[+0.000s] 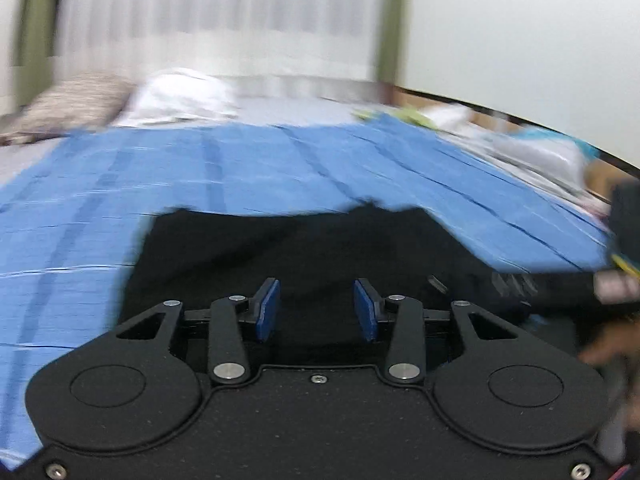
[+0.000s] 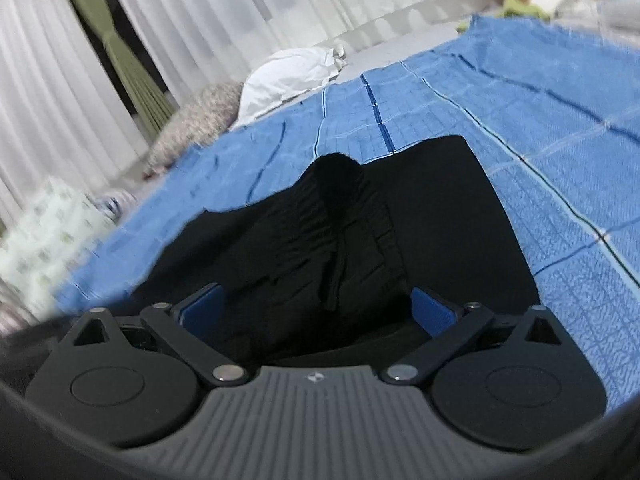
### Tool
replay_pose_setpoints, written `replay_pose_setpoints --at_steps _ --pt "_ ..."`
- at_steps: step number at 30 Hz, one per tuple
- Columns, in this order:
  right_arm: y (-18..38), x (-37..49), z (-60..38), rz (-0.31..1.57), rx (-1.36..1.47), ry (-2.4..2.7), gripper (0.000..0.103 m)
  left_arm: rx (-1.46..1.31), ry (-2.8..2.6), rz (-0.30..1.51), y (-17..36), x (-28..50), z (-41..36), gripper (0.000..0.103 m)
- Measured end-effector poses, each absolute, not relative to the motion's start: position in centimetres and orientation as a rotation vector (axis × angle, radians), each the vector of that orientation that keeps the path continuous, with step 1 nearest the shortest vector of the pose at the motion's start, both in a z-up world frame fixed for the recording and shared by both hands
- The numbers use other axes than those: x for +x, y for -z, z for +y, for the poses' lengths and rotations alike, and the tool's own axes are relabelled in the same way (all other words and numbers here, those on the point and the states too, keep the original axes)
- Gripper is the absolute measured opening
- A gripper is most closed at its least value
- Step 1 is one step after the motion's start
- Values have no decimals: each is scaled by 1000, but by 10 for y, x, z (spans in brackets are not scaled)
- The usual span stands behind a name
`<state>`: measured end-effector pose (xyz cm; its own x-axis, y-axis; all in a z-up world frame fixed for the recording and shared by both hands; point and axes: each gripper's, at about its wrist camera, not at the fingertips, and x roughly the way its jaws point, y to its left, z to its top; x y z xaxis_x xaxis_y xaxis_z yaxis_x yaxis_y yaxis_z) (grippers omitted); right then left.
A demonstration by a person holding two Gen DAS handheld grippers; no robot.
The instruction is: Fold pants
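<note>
Black pants (image 1: 280, 248) lie on a bed covered with a blue checked sheet (image 1: 160, 176). My left gripper (image 1: 316, 308) hovers low over the near part of the pants. Its blue pads (image 1: 268, 308) stand apart and nothing is pinched between them. In the right wrist view the pants (image 2: 440, 208) show a ribbed, bunched fold rising toward the camera. My right gripper (image 2: 316, 308) stands wide open around that fold, with its pads (image 2: 434, 308) at either side of the cloth. The left wrist view is blurred.
A white pillow (image 1: 180, 96) and a grey patterned pillow (image 1: 76, 104) lie at the head of the bed, with white curtains (image 2: 200, 8) behind. Loose clothes and bags (image 1: 540, 152) pile up at the far right. A person's hand (image 1: 608, 352) shows at the right edge.
</note>
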<state>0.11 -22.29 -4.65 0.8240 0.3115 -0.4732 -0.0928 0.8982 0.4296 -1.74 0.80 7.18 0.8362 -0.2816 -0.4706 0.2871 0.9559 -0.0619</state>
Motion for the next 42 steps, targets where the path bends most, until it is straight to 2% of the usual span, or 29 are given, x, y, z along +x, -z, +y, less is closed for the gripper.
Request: replay_pose_setpoints --at_steps 4,6,9,11,13,14,16,21,28,29,30,32,33,39,42 --pt "46 -4 -205 552 330 -175 91 39 116 506 -65 -3 32 37" --pt "46 -7 -202 544 342 -151 78 62 51 525 -57 2 39 37" --pt "48 -11 -203 522 379 -110 64 66 21 581 -43 11 47 36" --pt "48 -14 -204 505 406 -82 60 63 18 612 -35 14 51 36" --pt "49 -17 -206 493 433 -56 60 55 20 603 -32 16 54 36" --pt "49 -17 -206 492 441 -32 67 57 20 603 -31 15 52 36" --pt "46 -23 -204 511 452 28 73 55 19 603 -30 14 52 36" --pt "40 -32 -191 540 450 -43 74 64 19 597 -29 16 50 36" --pt "50 11 -181 545 412 -11 75 30 31 601 -26 16 48 36" --pt "50 15 -180 539 402 -4 65 27 31 599 -26 16 48 36" --pt "50 19 -179 531 393 5 51 27 30 599 -27 15 48 36" --pt "48 21 -181 515 382 2 32 23 33 602 -26 16 49 35" --pt "45 20 -183 502 381 -6 28 10 43 605 -28 14 50 35" --pt "30 -4 -196 367 227 99 24 -18 109 569 -40 -1 46 33" --pt "34 -14 -210 364 214 148 24 28 127 591 -37 -5 36 33"
